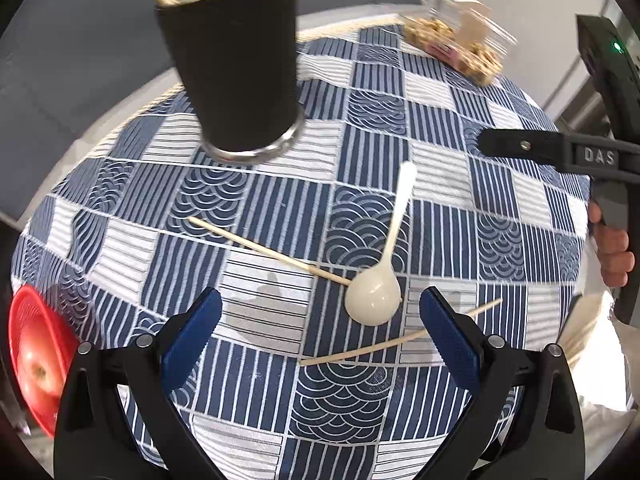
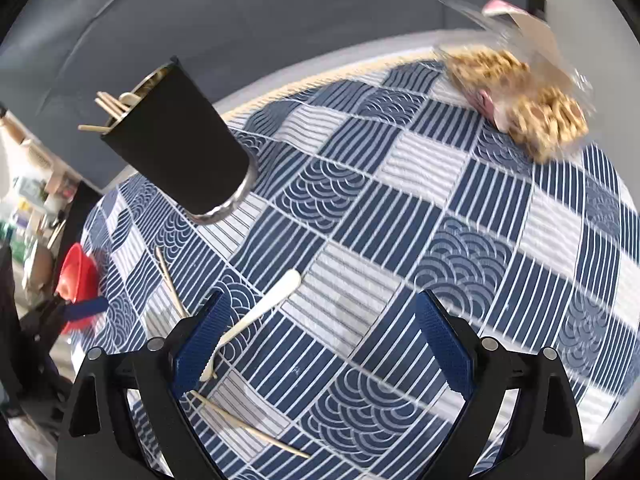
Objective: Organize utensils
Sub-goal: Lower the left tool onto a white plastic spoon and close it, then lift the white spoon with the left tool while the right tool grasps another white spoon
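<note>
A black utensil cup (image 1: 236, 64) with a metal base stands at the far side of the blue patterned cloth, with several wooden sticks in it; it also shows in the right wrist view (image 2: 176, 144). A white plastic spoon (image 1: 380, 276) lies on the cloth between two loose chopsticks (image 1: 268, 250) (image 1: 396, 340). My left gripper (image 1: 320, 328) is open and empty, hovering just short of the spoon's bowl. My right gripper (image 2: 320, 340) is open and empty; the spoon's handle (image 2: 260, 308) and a chopstick (image 2: 248, 426) lie by its left finger.
A clear plastic box of snacks (image 1: 456, 36) sits at the far right edge of the table. A red bowl (image 1: 36, 356) is at the left edge. The right gripper's body (image 1: 600, 152) shows at the right of the left wrist view.
</note>
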A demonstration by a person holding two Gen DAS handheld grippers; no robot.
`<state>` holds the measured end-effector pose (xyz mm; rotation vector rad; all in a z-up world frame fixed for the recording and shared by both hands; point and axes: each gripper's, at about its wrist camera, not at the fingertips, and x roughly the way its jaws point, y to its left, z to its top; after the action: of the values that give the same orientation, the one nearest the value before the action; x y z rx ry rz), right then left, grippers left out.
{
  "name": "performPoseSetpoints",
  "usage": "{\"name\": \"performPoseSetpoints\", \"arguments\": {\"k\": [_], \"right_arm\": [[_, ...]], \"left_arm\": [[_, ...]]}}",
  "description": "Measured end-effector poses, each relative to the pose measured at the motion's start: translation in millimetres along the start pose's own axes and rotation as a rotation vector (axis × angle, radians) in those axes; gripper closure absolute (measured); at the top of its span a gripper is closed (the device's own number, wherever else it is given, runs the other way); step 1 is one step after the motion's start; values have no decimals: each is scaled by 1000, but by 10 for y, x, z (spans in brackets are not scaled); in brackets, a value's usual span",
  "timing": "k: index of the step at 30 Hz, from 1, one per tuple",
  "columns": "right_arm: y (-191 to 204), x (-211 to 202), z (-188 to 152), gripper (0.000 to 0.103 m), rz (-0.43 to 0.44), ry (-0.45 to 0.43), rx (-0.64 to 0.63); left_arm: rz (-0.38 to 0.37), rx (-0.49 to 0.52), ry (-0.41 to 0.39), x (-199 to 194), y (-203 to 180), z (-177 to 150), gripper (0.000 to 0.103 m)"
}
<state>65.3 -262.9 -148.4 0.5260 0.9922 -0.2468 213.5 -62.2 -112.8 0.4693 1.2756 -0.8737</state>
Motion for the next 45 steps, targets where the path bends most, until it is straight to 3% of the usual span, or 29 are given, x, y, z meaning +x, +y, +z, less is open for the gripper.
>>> {"name": "performPoseSetpoints", "arguments": {"k": [5, 13, 16, 19, 22, 24, 27, 29, 31, 35, 41, 45], "right_arm": [[66, 102, -113, 14, -32, 14, 39], [2, 170, -182, 14, -29, 40, 145], [-15, 151, -174, 14, -64, 45, 137], [-26, 132, -173, 14, -92, 47, 109], [-70, 149, -179, 14, -90, 55, 121], [-72, 168, -182, 14, -73, 66, 124], [-33, 176, -171, 14, -68, 67, 100], [-18, 197, -159, 14, -56, 75, 101], [-4, 228, -154, 14, -43, 83, 108], [87, 304, -185, 14, -12, 96, 93], [73, 455, -261, 15, 80, 163, 153], [32, 512, -309, 28, 177, 212, 239]], "left_arm": [[-71, 48, 31, 233, -53, -9, 6], [-88, 162, 13, 387, -207, 119, 8], [-111, 205, 41, 475, -275, 170, 22], [-153, 248, 90, 613, -361, 187, 51], [-92, 319, 60, 684, -485, 172, 70], [-137, 279, 85, 696, -446, 211, 93], [-221, 180, 110, 731, -288, 249, 95], [-237, 147, 103, 734, -258, 241, 95], [-232, 138, 69, 692, -270, 197, 95], [-310, 124, 29, 595, -316, 118, 95], [-330, 96, 40, 562, -295, 33, 96], [-345, 78, 30, 478, -237, 20, 96]]}}
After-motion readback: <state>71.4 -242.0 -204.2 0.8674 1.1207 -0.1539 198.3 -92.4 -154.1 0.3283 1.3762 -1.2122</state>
